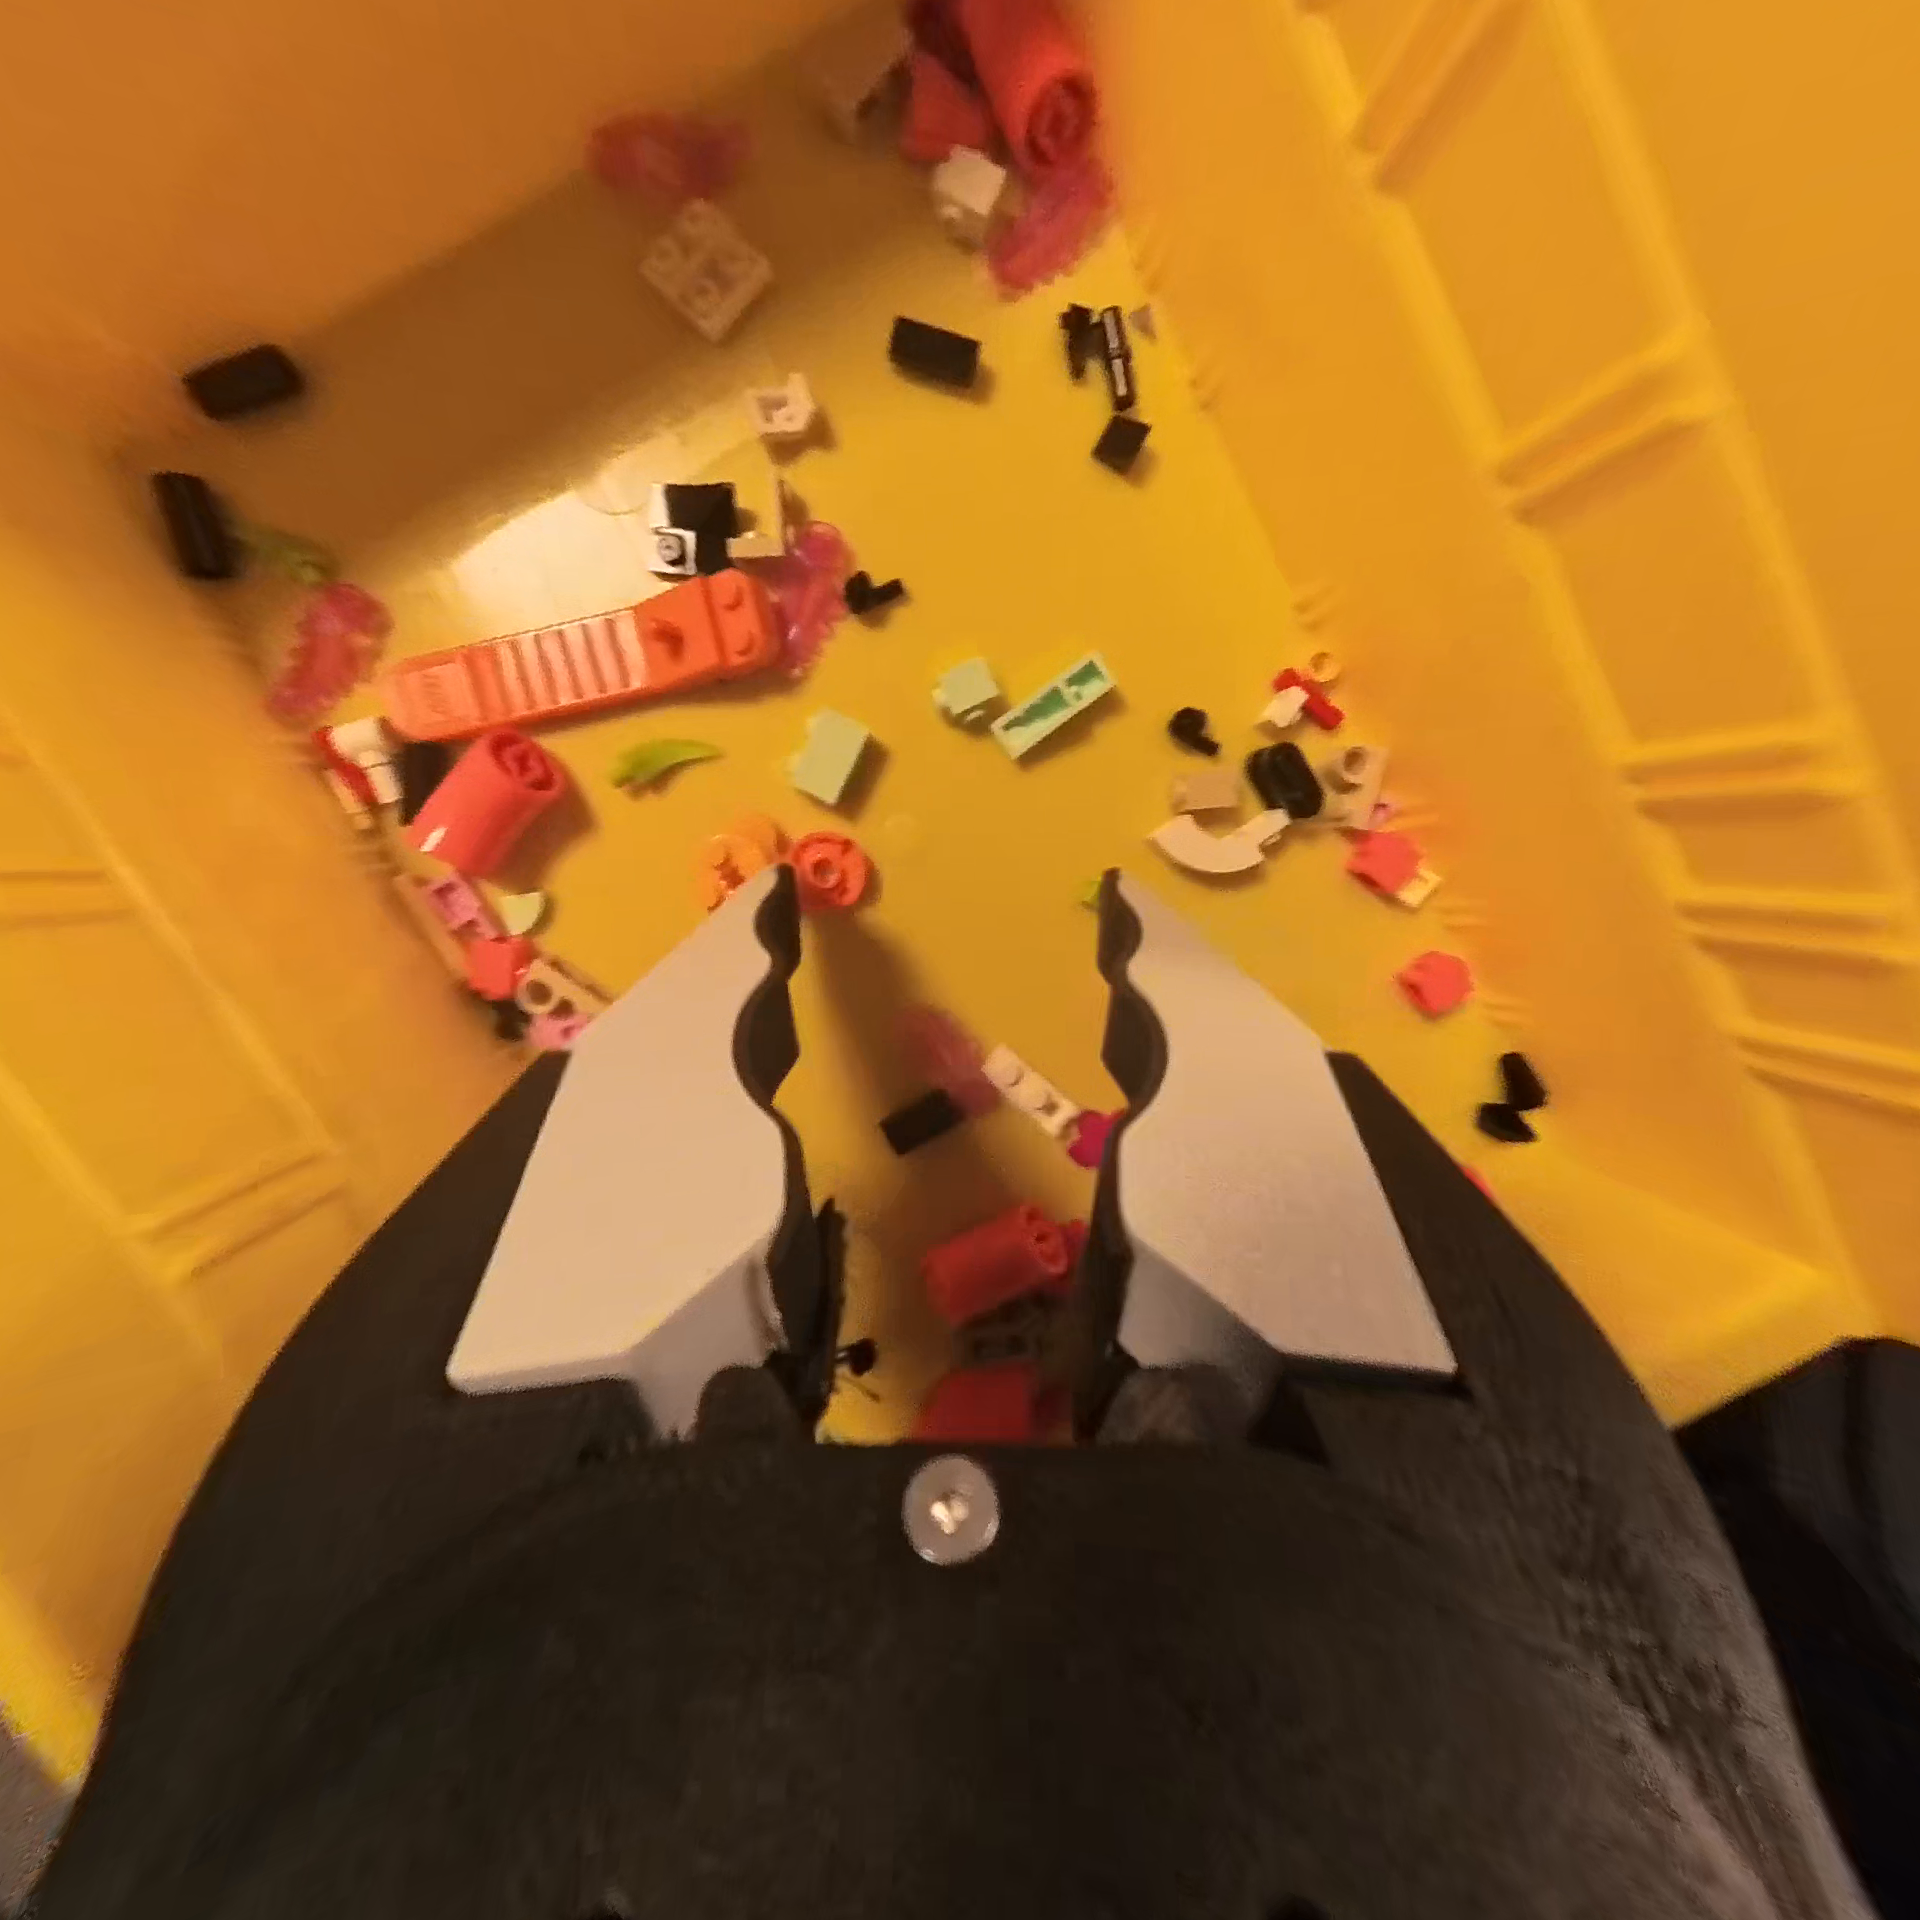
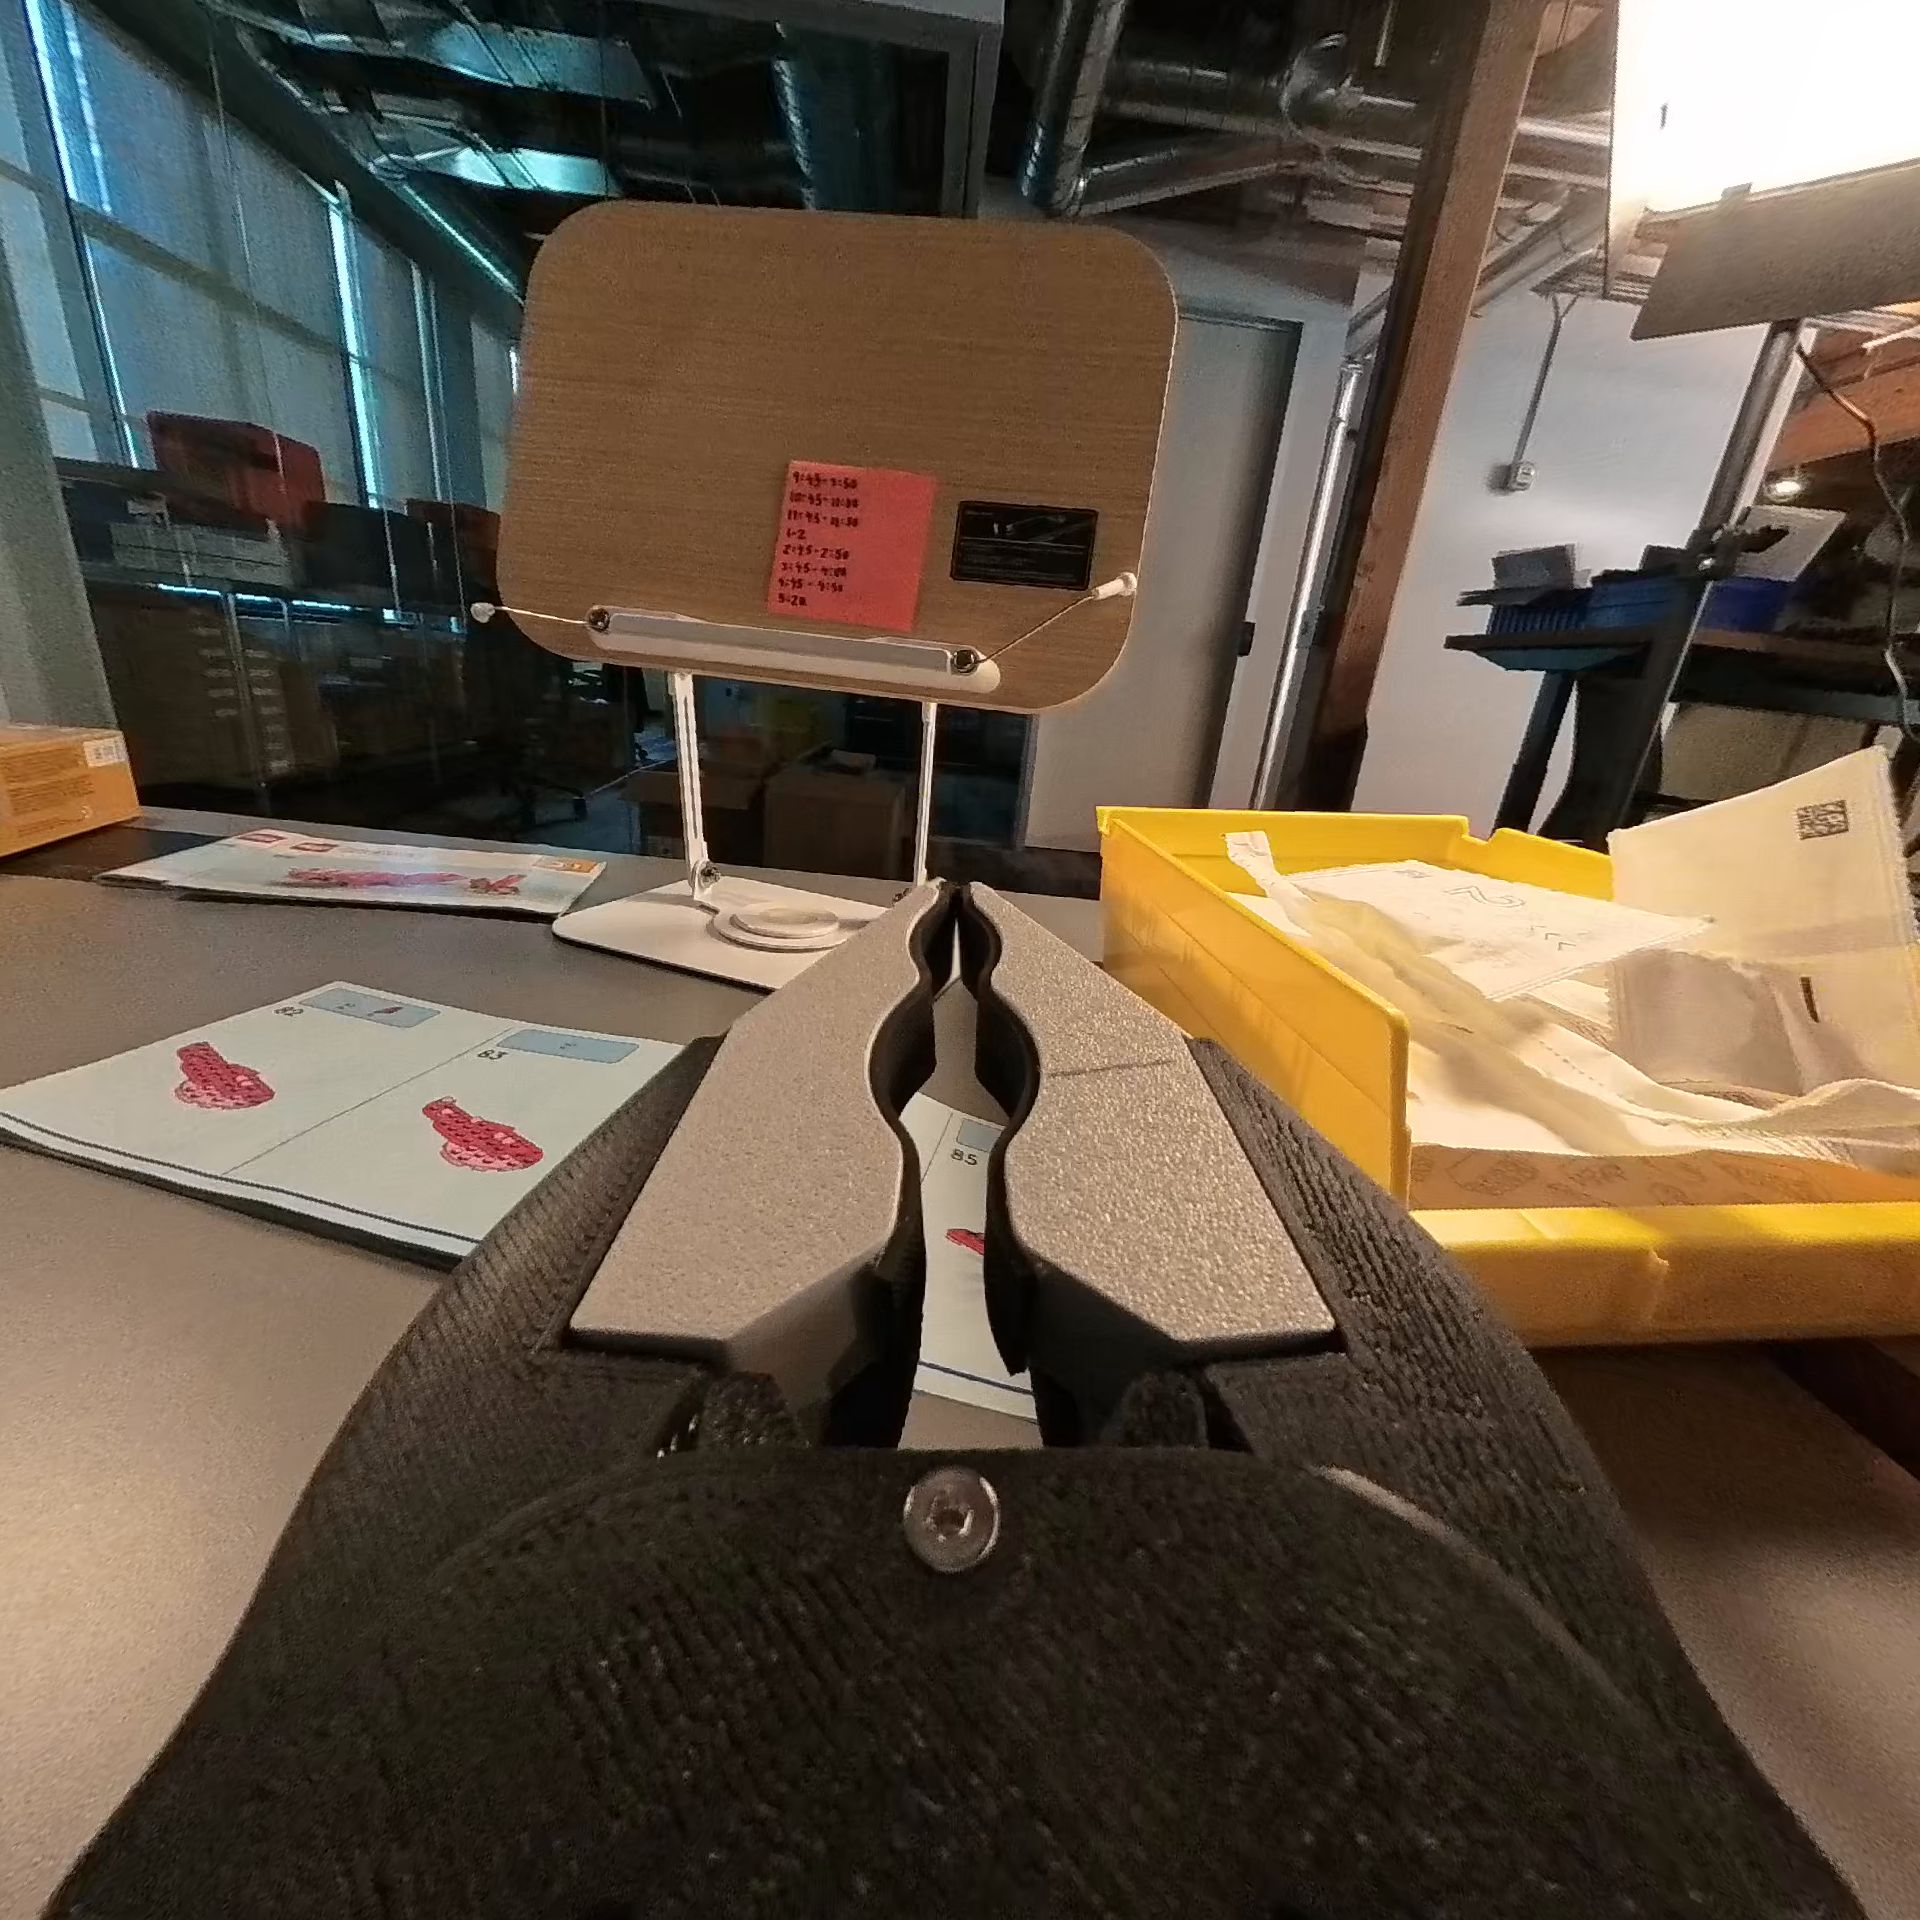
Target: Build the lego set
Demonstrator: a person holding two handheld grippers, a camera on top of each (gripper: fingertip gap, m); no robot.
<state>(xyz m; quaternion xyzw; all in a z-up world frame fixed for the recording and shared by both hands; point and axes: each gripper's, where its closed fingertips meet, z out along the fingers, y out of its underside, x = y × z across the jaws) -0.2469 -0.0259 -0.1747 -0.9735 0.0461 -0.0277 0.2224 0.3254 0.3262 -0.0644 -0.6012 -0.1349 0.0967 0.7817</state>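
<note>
In the left wrist view my left gripper (image 1: 945, 894) points down into a yellow bin (image 1: 1039, 540) with many small toy bricks on its floor. Its jaws stand wide apart with nothing between them. A small coral round brick (image 1: 828, 857) lies right by the left fingertip (image 1: 774, 899), next to an orange round piece (image 1: 740, 847). A mint brick (image 1: 833, 756) lies a little farther on. In the right wrist view my right gripper (image 2: 956, 896) is shut with nothing in it, above a grey table (image 2: 208, 1403) and an open instruction booklet (image 2: 343, 1101).
The bin also holds an orange brick separator (image 1: 582, 665), coral cylinders (image 1: 488, 800), black pieces (image 1: 932, 351) and a white arch (image 1: 1210, 842). On the table stand a wooden book stand (image 2: 842, 447), a second yellow bin (image 2: 1247, 997) with paper bags, a closed booklet (image 2: 353, 871) and a box (image 2: 62, 769). Some 70 cm of space lies between my two pairs of fingers.
</note>
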